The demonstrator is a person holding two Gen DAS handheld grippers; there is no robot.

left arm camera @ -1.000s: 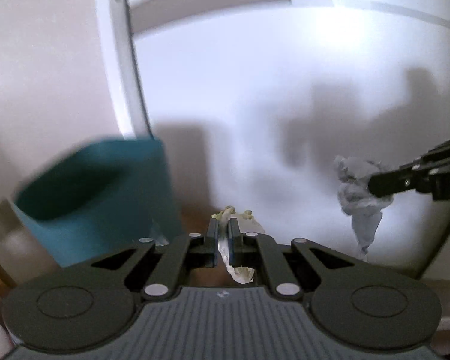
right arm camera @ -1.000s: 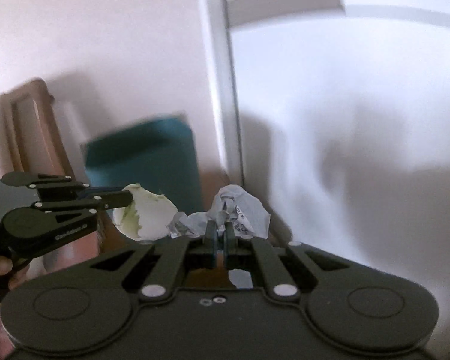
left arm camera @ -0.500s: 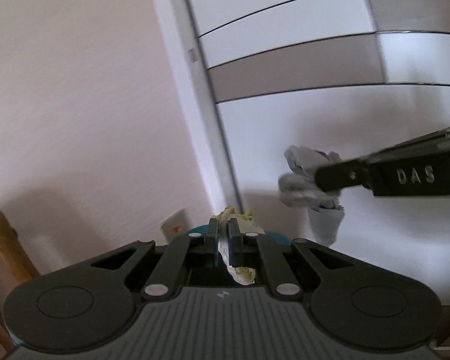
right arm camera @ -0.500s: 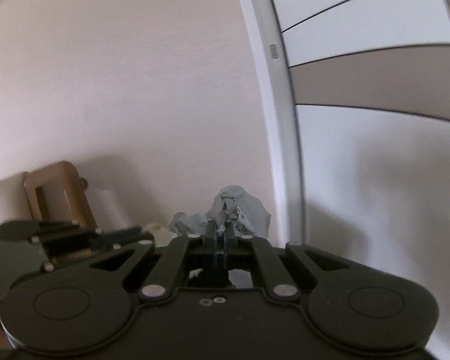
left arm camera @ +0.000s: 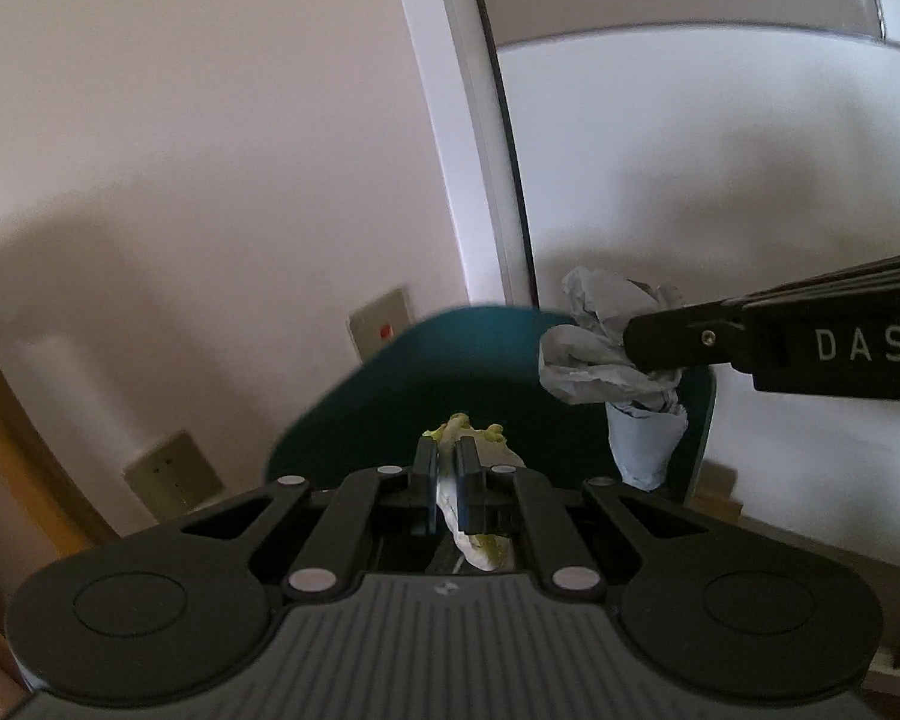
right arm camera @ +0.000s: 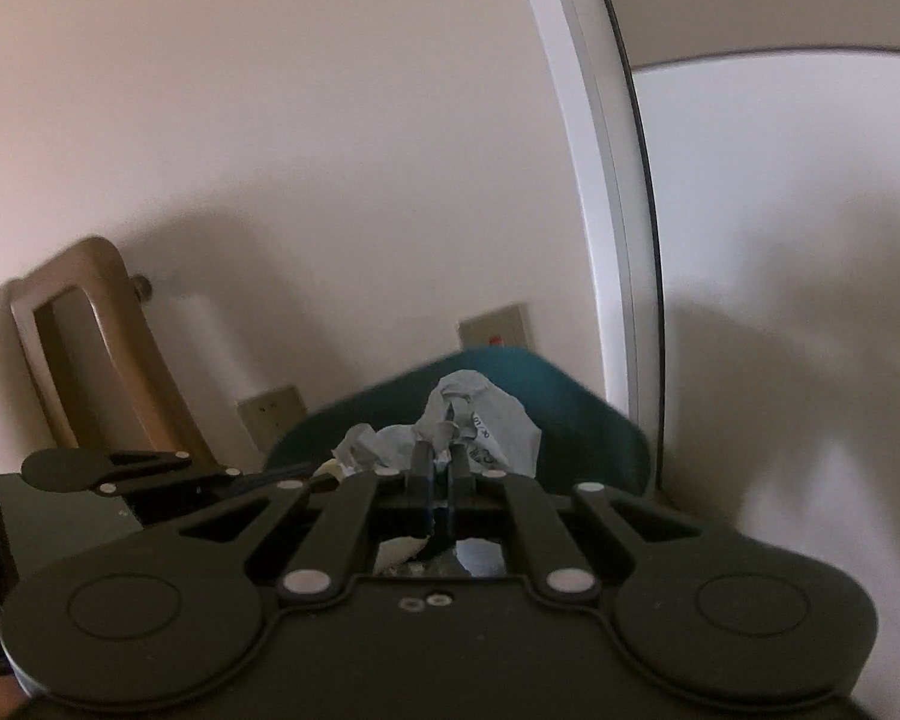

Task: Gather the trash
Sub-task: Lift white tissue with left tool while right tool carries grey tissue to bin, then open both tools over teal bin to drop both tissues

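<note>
My left gripper [left arm camera: 447,450] is shut on a pale yellow-green crumpled scrap [left arm camera: 480,546] and holds it in front of the teal trash bin [left arm camera: 426,396]. My right gripper [right arm camera: 441,461] is shut on a grey crumpled paper wad [right arm camera: 474,420], also in front of the teal bin [right arm camera: 576,420]. In the left wrist view the right gripper [left arm camera: 642,354] comes in from the right with the grey wad [left arm camera: 606,360] hanging over the bin's right side. The left gripper [right arm camera: 234,471] shows at lower left in the right wrist view.
A pale wall with wall plates [left arm camera: 381,330] lies behind the bin. A white door frame [left arm camera: 468,180] and white panel stand to the right. A wooden chair frame [right arm camera: 90,324] leans at the left.
Both views have tilted down from the wall, so the teal bin has come back into sight just ahead. Both grippers stay shut on their trash.
</note>
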